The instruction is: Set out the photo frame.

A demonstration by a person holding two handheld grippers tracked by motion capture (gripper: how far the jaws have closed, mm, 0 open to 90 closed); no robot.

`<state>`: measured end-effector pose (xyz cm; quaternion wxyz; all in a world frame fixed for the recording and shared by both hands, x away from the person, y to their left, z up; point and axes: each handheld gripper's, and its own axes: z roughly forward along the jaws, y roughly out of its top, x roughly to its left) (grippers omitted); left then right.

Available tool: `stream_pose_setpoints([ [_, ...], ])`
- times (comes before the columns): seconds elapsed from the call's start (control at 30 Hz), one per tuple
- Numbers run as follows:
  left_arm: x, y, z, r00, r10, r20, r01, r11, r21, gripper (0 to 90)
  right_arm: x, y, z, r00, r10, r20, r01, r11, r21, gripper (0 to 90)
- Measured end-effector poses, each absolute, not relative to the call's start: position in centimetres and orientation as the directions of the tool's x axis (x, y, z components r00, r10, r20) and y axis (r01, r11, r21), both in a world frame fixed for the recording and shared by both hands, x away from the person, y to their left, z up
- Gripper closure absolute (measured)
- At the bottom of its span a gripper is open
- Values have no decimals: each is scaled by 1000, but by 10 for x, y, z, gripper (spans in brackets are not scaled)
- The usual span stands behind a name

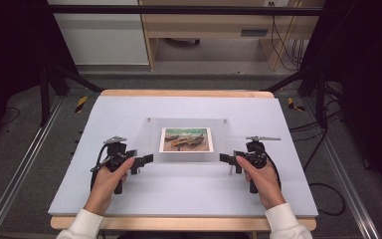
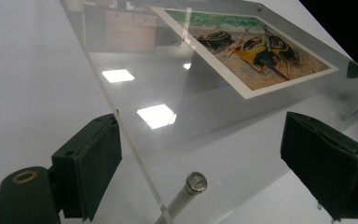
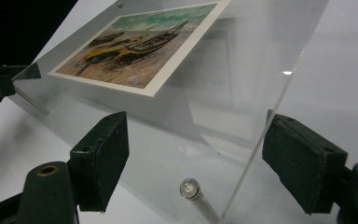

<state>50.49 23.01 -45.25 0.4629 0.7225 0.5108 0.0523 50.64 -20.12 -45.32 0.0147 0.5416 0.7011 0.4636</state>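
At nine o'clock of the table [image 1: 129,194], the left gripper [image 1: 148,158] stands spread, its jaws bracketing the near-left corner of the clear acrylic photo frame [image 1: 186,154] without pressing it. Frame sits at table centre, raised on metal standoff pins [image 2: 196,182]. At three o'clock the right gripper [image 1: 225,158] likewise brackets the near-right corner, unclamped; judged risk: uneven closure on slick acrylic could let one corner slip and skew the frame.

The frame [image 1: 186,139] is clear, glossy acrylic with a paper boat print [image 2: 247,51] and shiny metal pins [image 3: 189,188]. The table [image 1: 129,194] cover looks matt white; the jaw pads are dull black.
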Motion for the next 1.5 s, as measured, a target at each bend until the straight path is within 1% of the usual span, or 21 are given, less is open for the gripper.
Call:
stream_pose_setpoints([
  [0.23, 506, 231, -453, 481, 783, -394, 683, -53, 728, 123, 507, -202, -453, -414, 774, 479, 743, -16, 669, 240],
  [0.37, 507, 234, -453, 486, 777, -401, 685, -53, 727, 155, 508, -201, -453, -414, 782, 467, 740, -9, 672, 247],
  [0.4, 507, 235, -453, 485, 777, -402, 687, -54, 725, 164, 508, -202, -452, -413, 781, 468, 742, -9, 670, 261],
  [0.47, 507, 234, -453, 484, 779, -400, 687, -55, 724, 164, 509, -202, -452, -411, 782, 469, 742, -11, 670, 267],
  [0.63, 512, 233, -452, 491, 781, -386, 676, -62, 734, 172, 513, -202, -451, -410, 792, 452, 732, -10, 681, 267],
  [0.67, 515, 231, -451, 490, 792, -365, 662, -65, 747, 172, 517, -200, -450, -411, 796, 444, 726, -9, 688, 267],
  [0.7, 515, 231, -451, 490, 792, -365, 662, -65, 747, 173, 517, -200, -450, -411, 796, 444, 726, -9, 688, 267],
  [0.8, 517, 231, -452, 489, 798, -352, 646, -59, 761, 183, 521, -199, -450, -428, 802, 417, 701, 3, 713, 267],
  [1.03, 513, 231, -451, 495, 804, -331, 626, -66, 777, 191, 518, -199, -450, -450, 803, 392, 676, 20, 737, 267],
  [1.07, 511, 230, -451, 487, 808, -330, 624, -58, 779, 213, 515, -198, -450, -448, 807, 384, 669, 17, 743, 269],
  [1.23, 505, 229, -449, 496, 817, -294, 605, -82, 792, 230, 509, -197, -449, -465, 814, 348, 645, 43, 763, 271],
  [1.27, 503, 232, -447, 508, 814, -281, 599, -99, 795, 245, 506, -196, -448, -466, 818, 338, 641, 49, 766, 276],
  [1.5, 495, 235, -446, 507, 819, -269, 581, -94, 808, 336, 496, -198, -445, -492, 822, 287, 607, 87, 790, 320],
])
